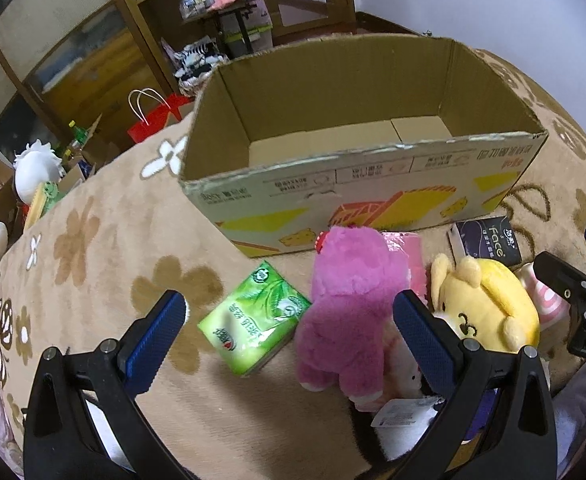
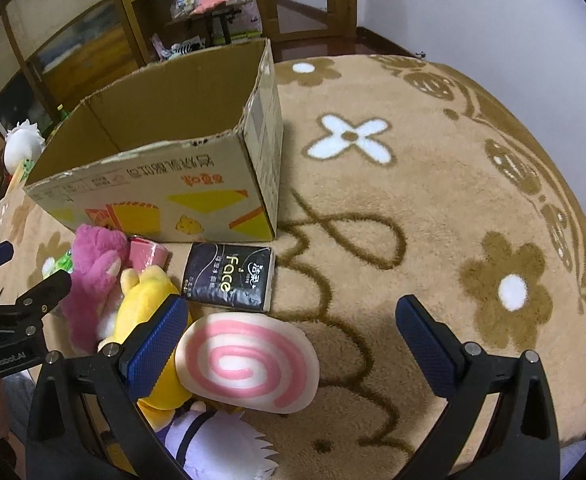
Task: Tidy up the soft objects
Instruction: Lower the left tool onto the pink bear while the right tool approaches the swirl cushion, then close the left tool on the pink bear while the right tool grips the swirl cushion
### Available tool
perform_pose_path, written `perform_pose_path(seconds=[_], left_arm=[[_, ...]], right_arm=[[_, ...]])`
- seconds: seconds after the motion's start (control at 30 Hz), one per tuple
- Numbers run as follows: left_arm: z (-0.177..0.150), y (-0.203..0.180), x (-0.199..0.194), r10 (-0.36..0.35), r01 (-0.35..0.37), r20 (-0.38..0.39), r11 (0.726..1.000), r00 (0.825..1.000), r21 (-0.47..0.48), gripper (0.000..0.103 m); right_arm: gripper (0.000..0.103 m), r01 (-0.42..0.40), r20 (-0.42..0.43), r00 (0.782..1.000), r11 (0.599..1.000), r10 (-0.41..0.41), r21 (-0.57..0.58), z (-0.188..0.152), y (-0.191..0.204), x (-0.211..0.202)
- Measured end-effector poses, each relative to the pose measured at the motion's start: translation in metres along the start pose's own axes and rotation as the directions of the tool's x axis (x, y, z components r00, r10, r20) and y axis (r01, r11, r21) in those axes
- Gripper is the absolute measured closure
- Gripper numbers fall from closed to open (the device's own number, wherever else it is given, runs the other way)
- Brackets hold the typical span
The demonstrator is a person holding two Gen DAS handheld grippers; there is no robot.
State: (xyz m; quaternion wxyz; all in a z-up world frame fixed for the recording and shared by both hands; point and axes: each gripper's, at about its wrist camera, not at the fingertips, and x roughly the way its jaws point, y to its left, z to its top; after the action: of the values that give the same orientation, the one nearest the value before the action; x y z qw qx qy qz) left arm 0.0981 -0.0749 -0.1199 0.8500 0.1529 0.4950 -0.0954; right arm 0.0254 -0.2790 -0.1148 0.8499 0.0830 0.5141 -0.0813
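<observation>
An open cardboard box [image 1: 357, 176] stands on the carpet, empty inside; it also shows in the right wrist view [image 2: 165, 200]. In front of it lie a pink plush [image 1: 349, 304], a yellow plush [image 1: 489, 304], a green tissue pack [image 1: 253, 320], a black tissue pack [image 1: 489, 240] and a pink-spiral cushion [image 2: 249, 364]. My left gripper [image 1: 289, 332] is open, hovering over the green pack and the pink plush. My right gripper [image 2: 289, 340] is open over the spiral cushion, its left finger beside the yellow plush [image 2: 141, 308].
A beige flowered carpet [image 2: 413, 200] covers the surface. A white-haired plush [image 2: 217, 440] lies at the near edge. A pink wrapped item [image 1: 409, 248] sits behind the pink plush. Beyond the carpet are a red bag [image 1: 153, 120], boxes, shelves and a cluttered desk.
</observation>
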Motion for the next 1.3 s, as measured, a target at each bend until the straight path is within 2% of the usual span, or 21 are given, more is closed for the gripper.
perform_pose_path(seconds=[0.57, 0.67, 0.73, 0.8, 1.0, 1.07, 1.13, 1.2, 1.3], left_arm=[[-0.006, -0.010, 0.034, -0.063, 0.065, -0.092, 0.998, 0.994, 0.020, 0.001], [-0.007, -0.011, 0.035, -0.085, 0.088, -0.099, 0.996, 0.991, 0.033, 0.012], [-0.008, -0.011, 0.037, -0.106, 0.109, -0.114, 0.994, 0.988, 0.027, 0.016], [-0.009, -0.009, 0.041, -0.124, 0.127, -0.131, 0.992, 0.984, 0.013, 0.026], [-0.010, -0.008, 0.045, -0.132, 0.132, -0.152, 0.991, 0.980, -0.010, 0.030], [-0.011, -0.006, 0.049, -0.124, 0.125, -0.156, 0.992, 0.980, -0.002, 0.031], [-0.014, -0.008, 0.049, -0.115, 0.119, -0.151, 0.993, 0.982, 0.014, 0.042], [-0.018, -0.012, 0.046, -0.117, 0.122, -0.147, 0.992, 0.982, 0.024, 0.051], [-0.019, -0.012, 0.044, -0.118, 0.123, -0.147, 0.992, 0.982, 0.021, 0.055]], right_arm=[[0.000, -0.053, -0.096, 0.994, 0.998, 0.052, -0.016, -0.003, 0.006, 0.020], [0.000, -0.059, -0.108, 0.993, 0.998, 0.058, -0.008, -0.004, 0.005, 0.021], [0.000, -0.062, -0.117, 0.991, 0.998, 0.060, -0.014, -0.004, 0.006, 0.022], [0.000, -0.066, -0.131, 0.989, 0.998, 0.064, -0.015, -0.005, 0.007, 0.024], [0.012, -0.100, -0.154, 0.983, 0.995, 0.102, 0.021, -0.006, 0.004, 0.025], [0.023, -0.120, -0.172, 0.977, 0.992, 0.123, 0.028, -0.008, 0.005, 0.027], [0.033, -0.147, -0.186, 0.970, 0.988, 0.153, 0.046, -0.009, 0.005, 0.028], [0.036, -0.147, -0.182, 0.971, 0.988, 0.153, 0.048, -0.009, 0.004, 0.027], [0.039, -0.149, -0.174, 0.972, 0.988, 0.155, 0.049, -0.009, 0.004, 0.025]])
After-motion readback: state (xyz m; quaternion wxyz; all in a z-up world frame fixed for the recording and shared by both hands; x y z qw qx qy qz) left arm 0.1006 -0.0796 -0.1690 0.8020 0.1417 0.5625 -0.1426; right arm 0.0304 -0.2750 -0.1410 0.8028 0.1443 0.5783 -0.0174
